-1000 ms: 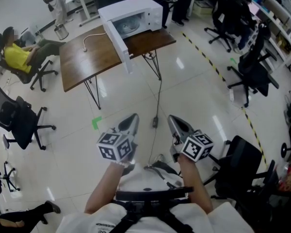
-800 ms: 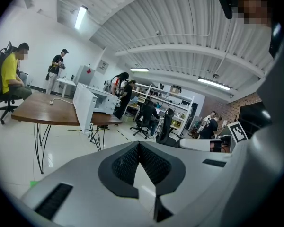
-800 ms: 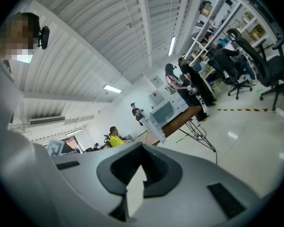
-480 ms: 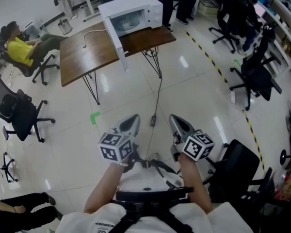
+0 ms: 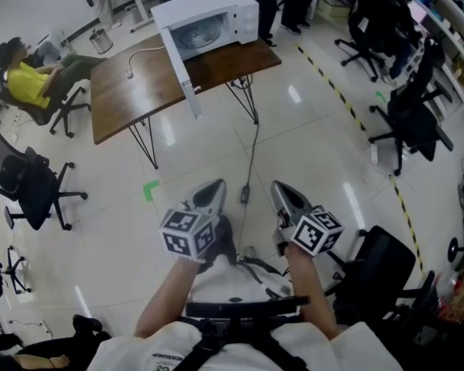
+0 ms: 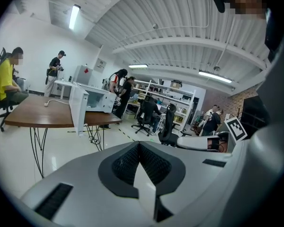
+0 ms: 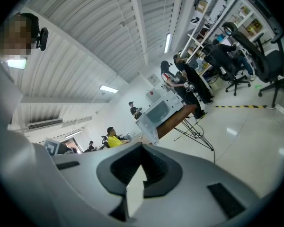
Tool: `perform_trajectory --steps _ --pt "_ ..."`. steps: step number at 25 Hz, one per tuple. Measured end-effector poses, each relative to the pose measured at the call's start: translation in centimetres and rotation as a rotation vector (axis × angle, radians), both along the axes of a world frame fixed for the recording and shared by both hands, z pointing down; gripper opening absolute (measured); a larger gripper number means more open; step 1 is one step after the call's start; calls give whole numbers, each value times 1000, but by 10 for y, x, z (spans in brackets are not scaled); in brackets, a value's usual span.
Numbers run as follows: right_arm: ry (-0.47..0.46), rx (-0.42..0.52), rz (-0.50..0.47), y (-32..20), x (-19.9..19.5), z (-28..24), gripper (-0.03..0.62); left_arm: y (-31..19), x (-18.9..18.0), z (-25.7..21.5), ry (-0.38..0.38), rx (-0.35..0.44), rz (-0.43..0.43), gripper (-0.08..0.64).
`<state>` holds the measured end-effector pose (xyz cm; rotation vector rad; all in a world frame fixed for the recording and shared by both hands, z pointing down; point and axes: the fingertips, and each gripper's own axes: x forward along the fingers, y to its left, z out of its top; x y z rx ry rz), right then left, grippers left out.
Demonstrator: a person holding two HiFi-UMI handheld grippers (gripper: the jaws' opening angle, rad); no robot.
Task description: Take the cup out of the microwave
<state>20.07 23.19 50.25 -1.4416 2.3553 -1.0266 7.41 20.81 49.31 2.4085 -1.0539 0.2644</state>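
Open microwave [image 5: 213, 10] on wooden table [image 5: 131, 91]

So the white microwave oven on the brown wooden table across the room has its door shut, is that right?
Not quite. The white microwave oven does stand on the brown wooden table across the room, but its door is open, not shut. The head view shows it swung wide.

microwave [image 5: 216, 18]: one
wooden table [image 5: 131, 91]: one
grippers: two, the left gripper [image 5: 213, 188] and the right gripper [image 5: 281, 188]
person in yellow shirt [image 5: 27, 83]: one
office chairs [image 5: 27, 188]: at least five, some cut by the edge
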Motion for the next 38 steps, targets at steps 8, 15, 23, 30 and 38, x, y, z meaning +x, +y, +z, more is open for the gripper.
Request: perform_trajectory --steps 8,15,23,30,38 --pt "-4 -8 3 -74 -5 2 8 -74 -3 -12 40 36 21 -12" --pt "13 -8 -18 -146 -28 -8 8 -156 -33 -33 62 62 -38 -14" --pt "32 -9 -46 -210 -61 -15 8 -225 -90 -44 65 81 -134 -14" --pt "47 -13 -75 -260 -99 -13 8 -265 -134 -29 58 52 -181 -14" --pt "63 5 -39 -301 -124 -20 8 -305 -162 -26 23 51 -154 -12"
